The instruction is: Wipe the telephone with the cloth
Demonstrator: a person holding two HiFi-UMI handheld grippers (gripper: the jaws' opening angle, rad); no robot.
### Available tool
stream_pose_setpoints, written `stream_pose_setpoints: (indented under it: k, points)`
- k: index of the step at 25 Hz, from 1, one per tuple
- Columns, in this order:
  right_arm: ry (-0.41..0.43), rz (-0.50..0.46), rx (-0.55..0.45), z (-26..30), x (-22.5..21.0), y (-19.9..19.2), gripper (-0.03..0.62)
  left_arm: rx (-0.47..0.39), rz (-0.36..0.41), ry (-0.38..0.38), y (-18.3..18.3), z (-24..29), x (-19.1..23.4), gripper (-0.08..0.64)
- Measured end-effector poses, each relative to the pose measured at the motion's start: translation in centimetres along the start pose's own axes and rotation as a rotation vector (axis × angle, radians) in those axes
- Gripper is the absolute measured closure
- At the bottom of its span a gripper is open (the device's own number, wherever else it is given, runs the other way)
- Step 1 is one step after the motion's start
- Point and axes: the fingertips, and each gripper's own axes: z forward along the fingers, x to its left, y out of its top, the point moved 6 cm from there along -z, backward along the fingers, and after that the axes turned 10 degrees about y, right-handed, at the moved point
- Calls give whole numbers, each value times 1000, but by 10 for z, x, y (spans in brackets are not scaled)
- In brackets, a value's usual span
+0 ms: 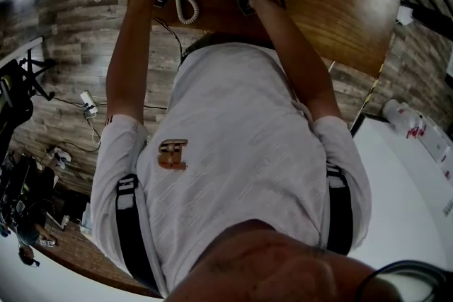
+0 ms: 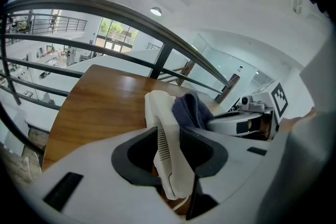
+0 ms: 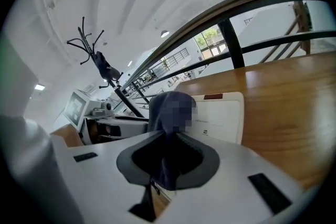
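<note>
White plastic telephone handset [image 2: 161,113]: likely rigid, light, slick; stood clamped in left gripper [image 2: 169,140]. Dark blue cloth [image 3: 160,107]: soft, limp; hung pinched in right gripper [image 3: 167,150], beside the handset.

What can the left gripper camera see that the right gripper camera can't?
Only the left gripper view shows the white handset, clamped in the left gripper. Only the right gripper view shows the telephone base and a coat stand. Both show the dark cloth, held by the right gripper, and the wooden table.
</note>
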Motion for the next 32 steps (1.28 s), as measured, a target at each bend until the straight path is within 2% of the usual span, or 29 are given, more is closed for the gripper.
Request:
stream_pose_setpoints:
  k: [12,17,24,29,32]
  points:
    - [-157,-10,10,-51,-44,-18,532,-2,-2,-4,-2,1,0,420]
    - [-177,-2,-19,-77,-44,-24,532,-2,-2,-7,-2,2,1,419]
    - [-52,-29,-32,-81,2,-27,532,-4,-2,-10,-1,1,0,419]
    - [71,-46,7,-50,42,-36,532,-6,-11,-19,-3,2,2,417]
    - [111,-35,36,-27,55,-45,532,-3,-8,-22,-4,1,2,417]
